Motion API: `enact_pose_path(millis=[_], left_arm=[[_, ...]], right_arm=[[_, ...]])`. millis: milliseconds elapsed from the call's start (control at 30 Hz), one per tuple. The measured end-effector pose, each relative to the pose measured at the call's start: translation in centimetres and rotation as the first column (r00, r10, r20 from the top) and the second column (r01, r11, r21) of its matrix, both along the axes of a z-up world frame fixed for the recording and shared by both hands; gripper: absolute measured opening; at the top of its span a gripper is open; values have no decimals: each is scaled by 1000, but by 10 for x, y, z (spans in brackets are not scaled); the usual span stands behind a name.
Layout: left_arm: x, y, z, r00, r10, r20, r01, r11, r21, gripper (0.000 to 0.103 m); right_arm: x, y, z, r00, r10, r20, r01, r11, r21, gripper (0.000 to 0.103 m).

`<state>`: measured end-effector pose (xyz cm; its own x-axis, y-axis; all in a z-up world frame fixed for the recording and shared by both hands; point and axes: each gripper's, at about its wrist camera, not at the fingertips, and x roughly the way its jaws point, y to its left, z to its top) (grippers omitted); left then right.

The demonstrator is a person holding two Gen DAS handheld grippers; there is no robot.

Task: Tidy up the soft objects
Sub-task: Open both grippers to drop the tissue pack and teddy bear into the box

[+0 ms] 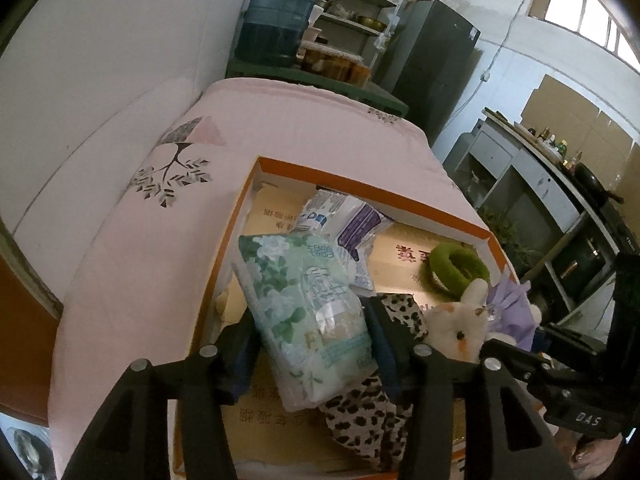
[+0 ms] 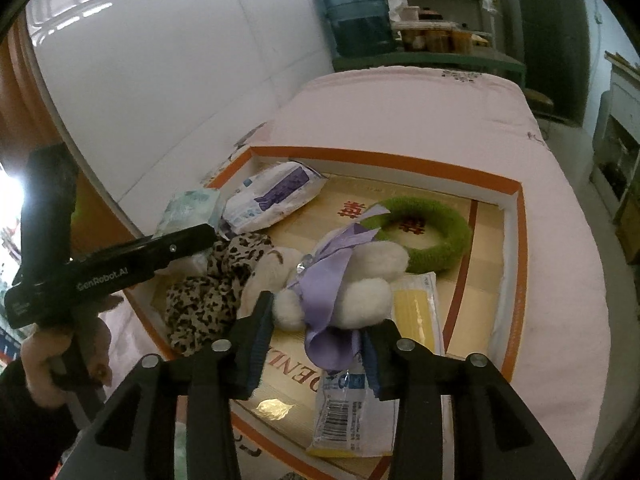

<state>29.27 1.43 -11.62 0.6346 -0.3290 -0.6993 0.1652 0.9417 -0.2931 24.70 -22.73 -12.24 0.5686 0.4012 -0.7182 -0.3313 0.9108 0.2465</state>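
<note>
An orange-rimmed box (image 1: 360, 188) (image 2: 516, 216) lies on a pink bed. My left gripper (image 1: 316, 356) is shut on a green floral tissue pack (image 1: 304, 312) and holds it over the box's left side; the pack also shows in the right wrist view (image 2: 192, 208). My right gripper (image 2: 316, 340) stands open around a white plush rabbit (image 2: 360, 276) with a purple ribbon (image 2: 332, 264); the rabbit also shows in the left wrist view (image 1: 456, 328). A leopard-print cloth (image 2: 208, 292), a green fuzzy ring (image 2: 432, 236), a white-purple wipes pack (image 2: 276, 194) and a yellow packet (image 2: 412, 312) lie in the box.
The pink bedcover (image 1: 304, 136) (image 2: 420, 116) spreads around the box. A white wall (image 2: 160, 60) is on the left. A blue water jug (image 1: 276, 24) and shelves stand behind the bed. A counter (image 1: 560, 184) is at right.
</note>
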Motion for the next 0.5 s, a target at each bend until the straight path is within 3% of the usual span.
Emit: enact_pose_path(millis=[133, 500], left_arm=[[-2, 3, 0, 1000, 7, 5, -7, 1000, -12, 57], [-19, 13, 21, 997, 30, 69, -29, 999, -16, 63]], right_arm=[[-4, -1, 2, 1000, -15, 14, 16, 1000, -22, 70], [-23, -16, 8, 995, -98, 32, 100, 991, -84, 74]])
